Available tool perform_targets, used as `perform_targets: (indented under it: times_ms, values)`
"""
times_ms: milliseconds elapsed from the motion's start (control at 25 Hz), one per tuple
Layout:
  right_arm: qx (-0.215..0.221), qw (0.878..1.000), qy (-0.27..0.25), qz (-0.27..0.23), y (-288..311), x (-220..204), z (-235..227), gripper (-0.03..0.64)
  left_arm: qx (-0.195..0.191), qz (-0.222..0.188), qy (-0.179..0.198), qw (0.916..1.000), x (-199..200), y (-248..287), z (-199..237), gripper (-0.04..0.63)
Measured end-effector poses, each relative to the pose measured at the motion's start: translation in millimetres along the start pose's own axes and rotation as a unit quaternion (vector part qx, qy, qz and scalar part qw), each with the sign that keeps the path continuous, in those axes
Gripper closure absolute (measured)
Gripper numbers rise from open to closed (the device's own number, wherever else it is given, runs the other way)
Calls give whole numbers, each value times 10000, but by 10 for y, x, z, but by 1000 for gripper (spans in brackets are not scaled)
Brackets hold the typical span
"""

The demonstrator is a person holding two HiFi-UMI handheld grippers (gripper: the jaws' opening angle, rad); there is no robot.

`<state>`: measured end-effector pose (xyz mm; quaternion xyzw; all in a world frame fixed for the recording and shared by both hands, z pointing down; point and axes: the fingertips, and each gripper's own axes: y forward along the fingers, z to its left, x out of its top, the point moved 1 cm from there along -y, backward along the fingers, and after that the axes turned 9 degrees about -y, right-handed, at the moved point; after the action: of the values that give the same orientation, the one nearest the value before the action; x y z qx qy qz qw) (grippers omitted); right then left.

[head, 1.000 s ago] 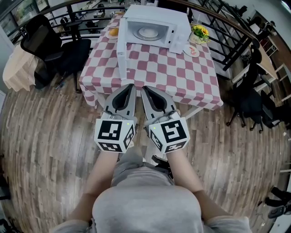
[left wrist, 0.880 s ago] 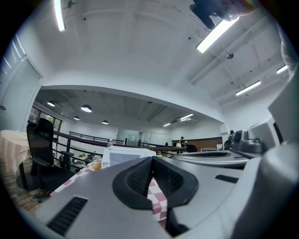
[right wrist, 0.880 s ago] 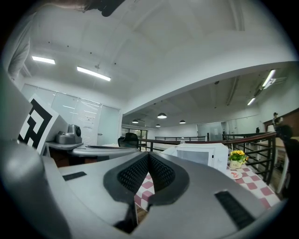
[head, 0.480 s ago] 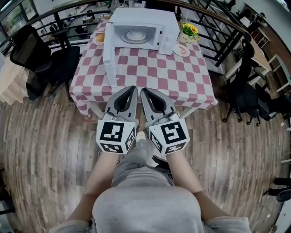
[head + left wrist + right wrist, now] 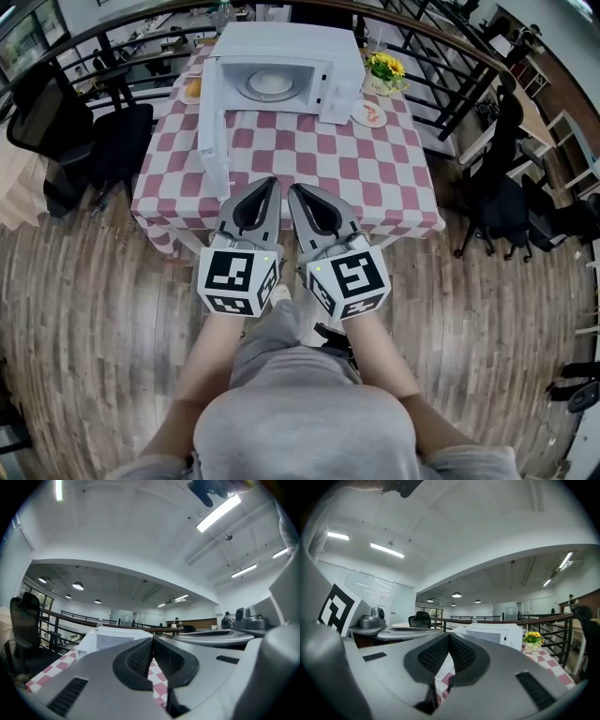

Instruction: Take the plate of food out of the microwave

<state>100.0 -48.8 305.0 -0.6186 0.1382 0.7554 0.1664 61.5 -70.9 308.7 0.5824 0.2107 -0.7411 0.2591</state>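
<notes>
As I step closer the microwave (image 5: 281,42) has slid toward centre, door (image 5: 211,112) open and the plate of food (image 5: 269,84) inside it, while my left gripper (image 5: 269,183) and right gripper (image 5: 293,190) stay clenched, empty, well short of it.

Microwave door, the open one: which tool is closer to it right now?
Left. The left tool is just right of the swung-out microwave door and nearer the person. The right tool is alongside it, further right. Both are shut and empty.
</notes>
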Motion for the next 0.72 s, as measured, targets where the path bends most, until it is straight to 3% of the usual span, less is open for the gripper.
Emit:
perform_targets:
  times_ms: [720]
  values:
    - [45,9994,-21,344,579,-323,-757,592,79,108,-247,9996,-96,1021,276,594]
